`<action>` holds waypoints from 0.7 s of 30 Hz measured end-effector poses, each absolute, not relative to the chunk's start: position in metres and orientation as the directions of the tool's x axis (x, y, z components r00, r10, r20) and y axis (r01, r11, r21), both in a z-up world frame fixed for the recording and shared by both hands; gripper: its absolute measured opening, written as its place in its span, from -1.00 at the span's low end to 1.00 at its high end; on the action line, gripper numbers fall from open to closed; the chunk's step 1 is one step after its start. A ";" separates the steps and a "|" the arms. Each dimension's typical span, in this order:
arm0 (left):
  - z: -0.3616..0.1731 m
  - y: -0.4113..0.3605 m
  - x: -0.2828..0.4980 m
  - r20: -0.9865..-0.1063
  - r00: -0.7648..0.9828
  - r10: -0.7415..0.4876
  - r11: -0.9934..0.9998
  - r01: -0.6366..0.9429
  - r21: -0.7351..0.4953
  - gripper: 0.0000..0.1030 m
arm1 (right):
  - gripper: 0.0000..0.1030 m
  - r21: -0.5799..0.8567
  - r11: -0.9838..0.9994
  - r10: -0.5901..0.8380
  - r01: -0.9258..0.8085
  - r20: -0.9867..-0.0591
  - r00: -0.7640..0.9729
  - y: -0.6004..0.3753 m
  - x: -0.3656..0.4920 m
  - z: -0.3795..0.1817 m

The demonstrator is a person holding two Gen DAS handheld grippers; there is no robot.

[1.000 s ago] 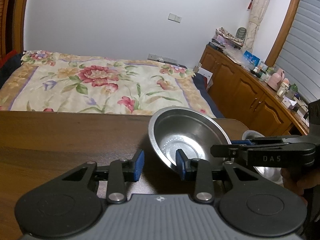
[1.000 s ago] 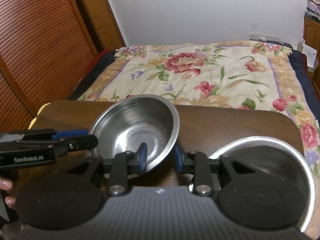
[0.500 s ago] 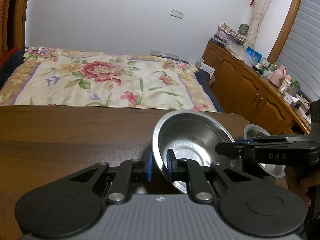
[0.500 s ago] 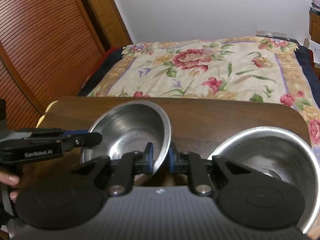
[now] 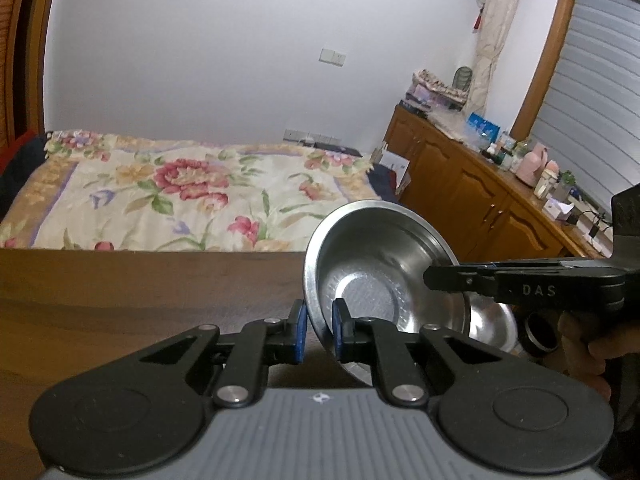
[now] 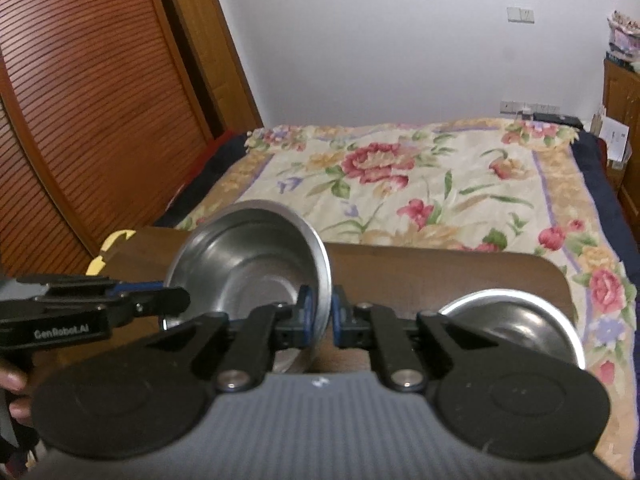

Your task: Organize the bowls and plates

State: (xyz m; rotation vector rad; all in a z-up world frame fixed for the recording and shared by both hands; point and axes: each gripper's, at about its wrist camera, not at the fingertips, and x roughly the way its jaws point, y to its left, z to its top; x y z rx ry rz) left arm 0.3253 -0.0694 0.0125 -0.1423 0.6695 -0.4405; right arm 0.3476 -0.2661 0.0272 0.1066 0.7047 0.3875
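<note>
— Bedroom around you, is it? What does your left camera give?

— Dark brown wooden table (image 5: pixel 120 292), smooth with faint grain, and behind it a bed under a floral quilt (image 5: pixel 180 192), cream with red blooms. Honey-coloured wooden cabinets (image 5: pixel 472 200) run along the right wall, cluttered on top. Close in front is a round steel bowl (image 5: pixel 384 280), brushed metal with a flat circular base, tipped towards me and seemingly clear of the table.

— And your left tongs?

— My left gripper (image 5: pixel 319 330) is nearly closed, its blue pads clamped either side of the bowl's near-left rim. My right gripper (image 5: pixel 436 278) reaches in from the right onto the opposite rim. A second steel bowl (image 5: pixel 496 324) sits beyond it, lower down.

— Now the right camera.

— Ribbed reddish wooden doors (image 6: pixel 92 120) on the left, the same quilt (image 6: pixel 420 184) ahead, and the table's (image 6: pixel 440 276) rounded corner. The steel bowl (image 6: pixel 248 264) is tilted, shiny, with soft streaks inside. My right gripper (image 6: pixel 320 320) has its jaws drawn almost together, pinching the bowl's right rim. My left gripper (image 6: pixel 176 300) holds the far side; my hand's (image 6: pixel 16 392) fingertips show under it. The second bowl (image 6: pixel 520 324) rests on the table at the right, partly hidden behind my tool.
</note>
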 end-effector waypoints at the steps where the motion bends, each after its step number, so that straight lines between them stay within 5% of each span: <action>1: 0.017 -0.070 0.322 -0.564 0.699 -0.440 0.898 0.351 -0.266 -0.73 | -0.79 0.225 0.924 0.381 -0.308 -0.606 0.698 -0.267 0.345 0.030; 21: 0.043 -0.070 0.233 -0.544 0.697 -0.467 0.881 0.422 -0.216 -0.71 | -0.81 0.225 0.928 0.372 -0.297 -0.579 0.726 -0.267 0.274 0.056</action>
